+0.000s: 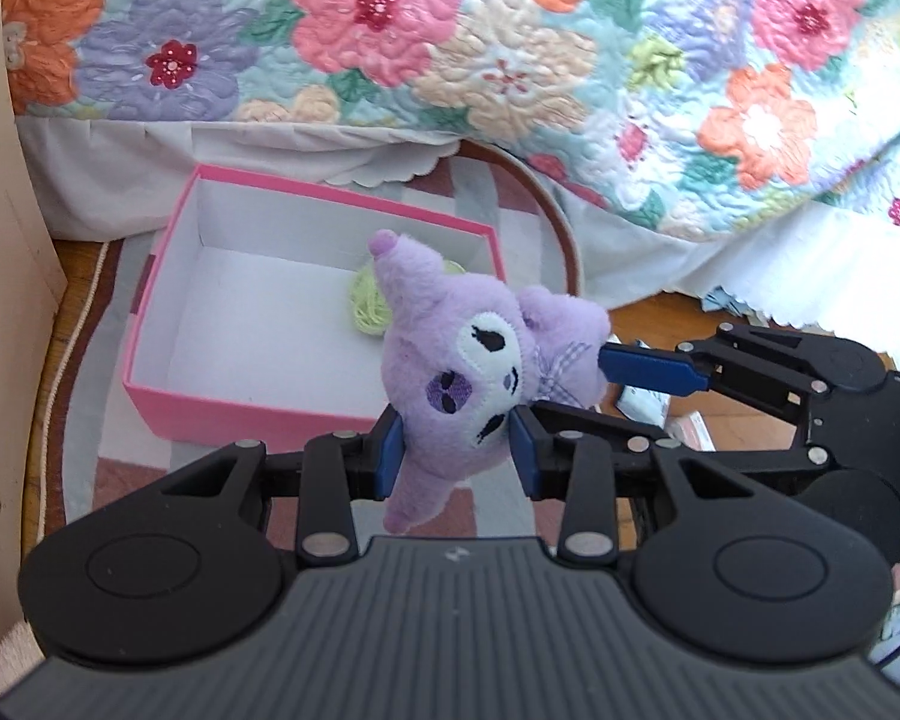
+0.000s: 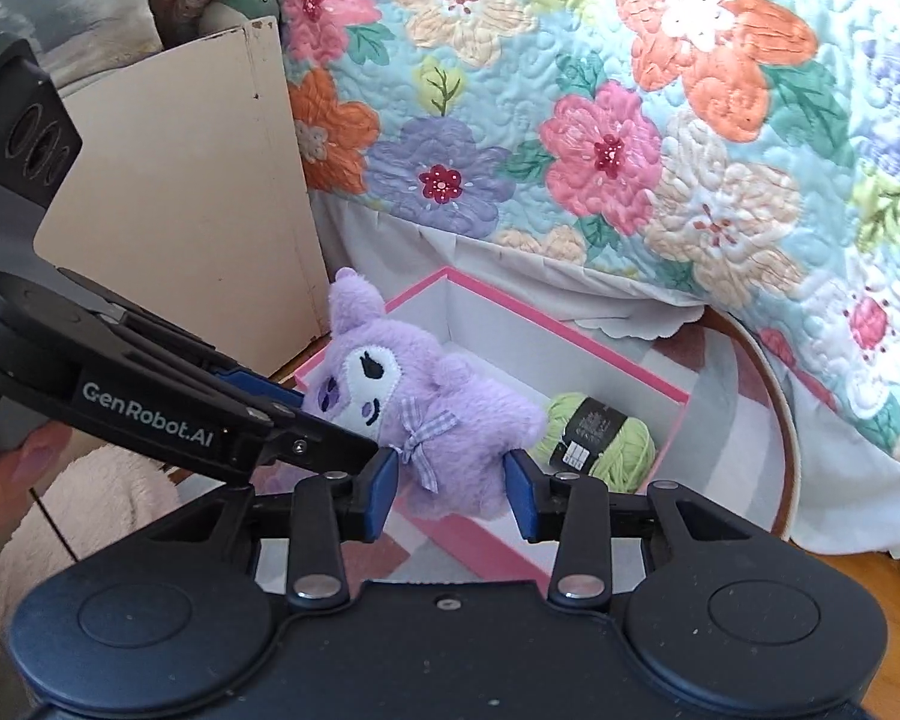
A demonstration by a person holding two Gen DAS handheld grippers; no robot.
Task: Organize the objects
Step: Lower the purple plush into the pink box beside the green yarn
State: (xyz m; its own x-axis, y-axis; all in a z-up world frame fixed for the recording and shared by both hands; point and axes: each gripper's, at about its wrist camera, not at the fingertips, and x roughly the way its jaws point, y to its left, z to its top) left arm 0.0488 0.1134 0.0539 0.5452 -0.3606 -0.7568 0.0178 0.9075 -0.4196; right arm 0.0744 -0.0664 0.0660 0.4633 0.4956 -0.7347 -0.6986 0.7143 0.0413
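A purple plush toy (image 1: pixel 462 372) hangs between two hand-held grippers above the near rim of a pink cardboard box (image 1: pixel 222 414), the step in hand apparently being its delivery into the box. The left gripper (image 1: pixel 456 450) is clamped on the toy's head, its blue pads pressing into the fleece; the right gripper (image 2: pixel 450 480) has its jaws closed around the soft body. The box, white inside and stiff-walled, already holds a ball of light green yarn (image 2: pixel 606 438) with a dark paper band. It sits on a patterned rug (image 1: pixel 90 312) beside a floral quilted bedspread (image 1: pixel 510 60). The next move probably calls for carrying the toy over the box's open floor and releasing both grips together.
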